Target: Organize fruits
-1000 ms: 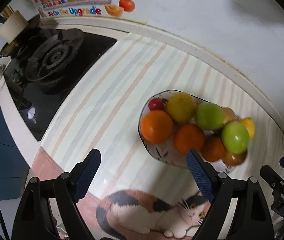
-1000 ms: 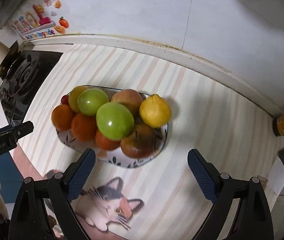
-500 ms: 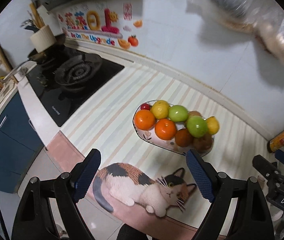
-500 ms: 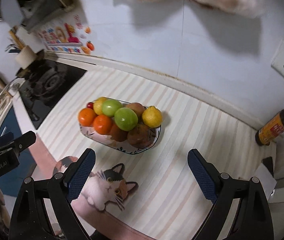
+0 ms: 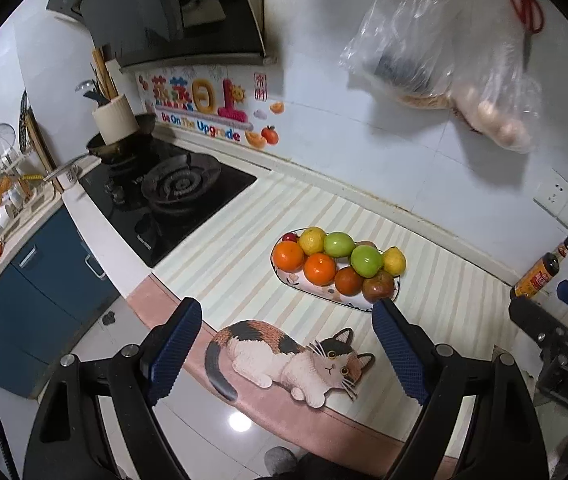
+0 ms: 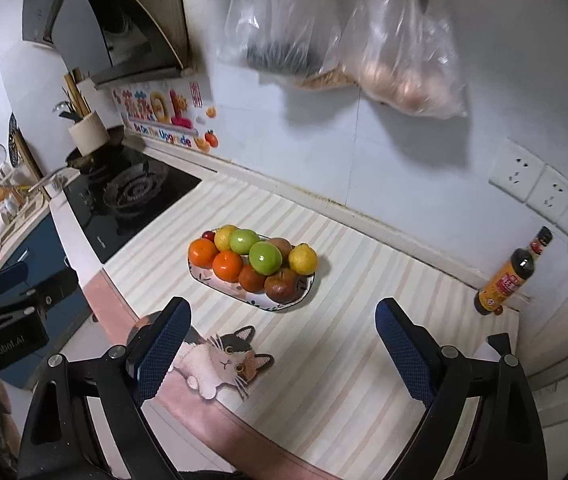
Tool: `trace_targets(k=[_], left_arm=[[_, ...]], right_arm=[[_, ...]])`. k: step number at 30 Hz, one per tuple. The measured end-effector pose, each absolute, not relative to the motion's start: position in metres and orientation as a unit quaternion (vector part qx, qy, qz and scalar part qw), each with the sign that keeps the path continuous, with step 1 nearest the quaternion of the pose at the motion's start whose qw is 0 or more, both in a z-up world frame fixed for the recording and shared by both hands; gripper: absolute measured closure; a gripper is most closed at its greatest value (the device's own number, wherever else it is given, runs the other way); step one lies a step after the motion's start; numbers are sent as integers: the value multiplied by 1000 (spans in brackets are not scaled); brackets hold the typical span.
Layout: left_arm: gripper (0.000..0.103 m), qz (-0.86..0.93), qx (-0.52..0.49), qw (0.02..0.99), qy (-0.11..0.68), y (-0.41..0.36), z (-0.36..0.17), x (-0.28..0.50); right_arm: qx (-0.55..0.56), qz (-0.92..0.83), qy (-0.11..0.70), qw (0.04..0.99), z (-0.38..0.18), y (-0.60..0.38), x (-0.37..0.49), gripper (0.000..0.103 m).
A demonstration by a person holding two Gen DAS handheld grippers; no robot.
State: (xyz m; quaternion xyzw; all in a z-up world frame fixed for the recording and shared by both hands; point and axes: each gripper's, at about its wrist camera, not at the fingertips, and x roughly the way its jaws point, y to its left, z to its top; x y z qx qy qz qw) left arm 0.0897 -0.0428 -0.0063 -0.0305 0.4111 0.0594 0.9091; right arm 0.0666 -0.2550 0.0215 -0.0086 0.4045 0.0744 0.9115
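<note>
Beside stove (image 5: 171,196), striped mat (image 5: 444,280)

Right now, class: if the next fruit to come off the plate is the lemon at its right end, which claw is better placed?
Probably the right claw: it is open and empty, and the lemon lies at the plate's end nearer it.

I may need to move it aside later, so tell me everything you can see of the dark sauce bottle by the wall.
The dark sauce bottle with the orange-yellow label stands upright on the striped counter mat, near the wall at the right end. It has a slim neck, a capped top and red print on the label; glass or plastic is unclear. Nothing else touches it, and it stands well away from the fruit plate.
</note>
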Motion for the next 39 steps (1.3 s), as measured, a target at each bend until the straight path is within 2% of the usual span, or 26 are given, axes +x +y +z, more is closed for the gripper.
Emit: trace_targets(k=[17, 19, 28, 29, 30, 31, 39], left_arm=[[16, 33, -29, 920, 390, -40, 21, 24], [16, 36, -25, 919, 391, -43, 19, 24], [16, 63, -27, 911, 408, -35, 5, 61], [13, 65, -28, 909, 410, -34, 3, 64], [3, 67, -29, 909, 411, -33, 1, 69], [1, 69, -28, 909, 411, -32, -2, 75], [1, 86, -21, 899, 430, -30, -25, 110]], right_arm=[[4, 71, 386, 920, 45, -248, -11, 7], [6, 75, 388, 919, 44, -249, -10, 3], [-2, 70, 416, 907, 22, -249, 43, 3], [-2, 69, 418, 906, 20, -249, 49, 3], [-3, 69, 419, 905, 17, -249, 55, 3], [-4, 69, 422, 904, 14, -248, 63, 3], [-15, 61, 441, 895, -9, -240, 106, 2]])
